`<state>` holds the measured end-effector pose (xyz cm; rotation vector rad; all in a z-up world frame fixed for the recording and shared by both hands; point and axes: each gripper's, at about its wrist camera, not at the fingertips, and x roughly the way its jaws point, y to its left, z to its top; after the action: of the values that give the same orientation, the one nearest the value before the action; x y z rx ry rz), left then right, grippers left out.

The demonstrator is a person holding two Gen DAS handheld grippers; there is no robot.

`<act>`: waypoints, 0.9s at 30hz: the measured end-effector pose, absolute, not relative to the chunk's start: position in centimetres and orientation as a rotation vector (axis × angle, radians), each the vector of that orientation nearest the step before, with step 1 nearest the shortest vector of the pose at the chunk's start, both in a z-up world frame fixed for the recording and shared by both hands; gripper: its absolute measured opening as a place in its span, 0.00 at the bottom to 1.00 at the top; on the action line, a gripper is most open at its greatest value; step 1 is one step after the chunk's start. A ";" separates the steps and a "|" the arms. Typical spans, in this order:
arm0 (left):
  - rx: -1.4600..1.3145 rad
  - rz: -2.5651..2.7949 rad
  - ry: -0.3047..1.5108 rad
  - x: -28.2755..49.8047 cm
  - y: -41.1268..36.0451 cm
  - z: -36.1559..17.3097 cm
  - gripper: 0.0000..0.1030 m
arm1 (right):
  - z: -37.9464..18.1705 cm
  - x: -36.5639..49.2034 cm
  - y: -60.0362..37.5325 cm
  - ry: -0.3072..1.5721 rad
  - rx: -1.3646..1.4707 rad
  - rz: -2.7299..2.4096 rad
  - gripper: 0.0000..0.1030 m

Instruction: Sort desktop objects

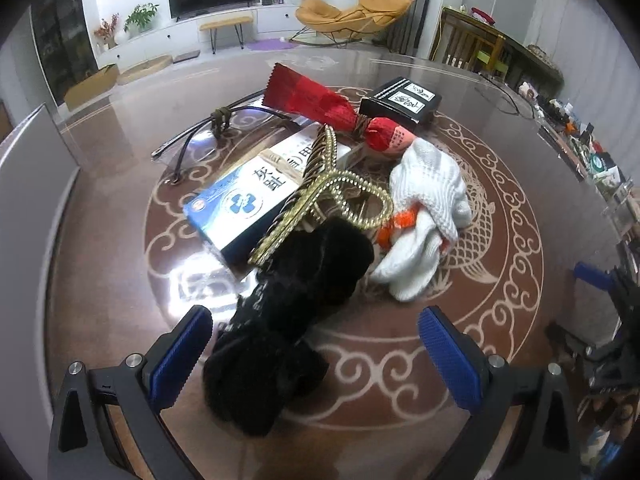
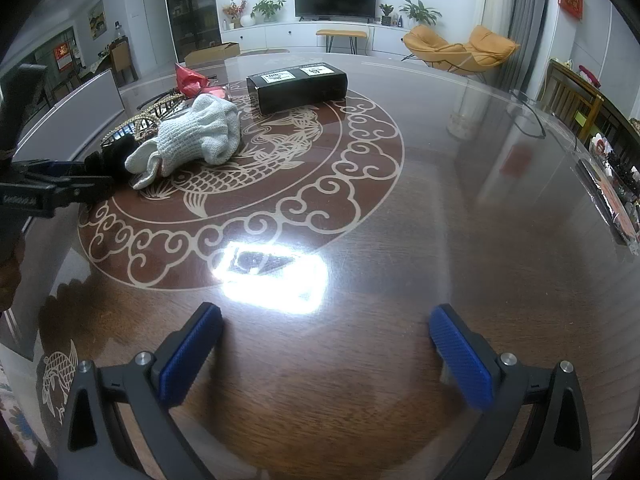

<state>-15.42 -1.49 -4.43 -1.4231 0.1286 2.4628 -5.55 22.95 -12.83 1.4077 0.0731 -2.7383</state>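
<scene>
With its jaws spread apart, the left gripper [image 1: 316, 332] straddled the fuzzy black fabric bundle [image 1: 288, 320] at the pile's near side mid-table, apparently poised to close on it, while the right gripper [image 2: 326, 328] hung open over bare tabletop [image 2: 440, 200].

The worktop [image 2: 400, 280] was glossy dark brown, inlaid with a cream pattern of curling clouds ringing a scaled fish. On it, a fuzzy cloth [image 1: 288, 320] was plain black, and a hair claw [image 1: 320, 184] was gold, edged with rows of small pale beads. A knitted glove [image 1: 424, 216] was white with an orange trim. One box [image 1: 256, 196] was blue and white, printed with black characters and a round blue emblem; another box [image 2: 298, 86] was black with two white labels. A wrapper [image 1: 320, 100] was red, its edge zigzag-cut. The fingers [image 2: 192, 356] of both grippers had ridged blue pads on black frames.
</scene>
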 end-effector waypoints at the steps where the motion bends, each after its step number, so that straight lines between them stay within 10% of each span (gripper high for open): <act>1: -1.423 2.464 0.120 -15.6 -1.4 -4.5 1.00 | -12.8 -5.6 23.0 0.073 1.408 -2.738 1.00; 27: -1.436 2.521 0.205 -16.1 0.5 -6.0 1.00 | -12.8 -5.5 23.0 0.073 1.407 -2.738 1.00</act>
<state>-16.13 0.51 -5.97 -1.4358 0.2046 2.5208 -5.48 22.96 -12.81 1.4072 0.0728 -2.7380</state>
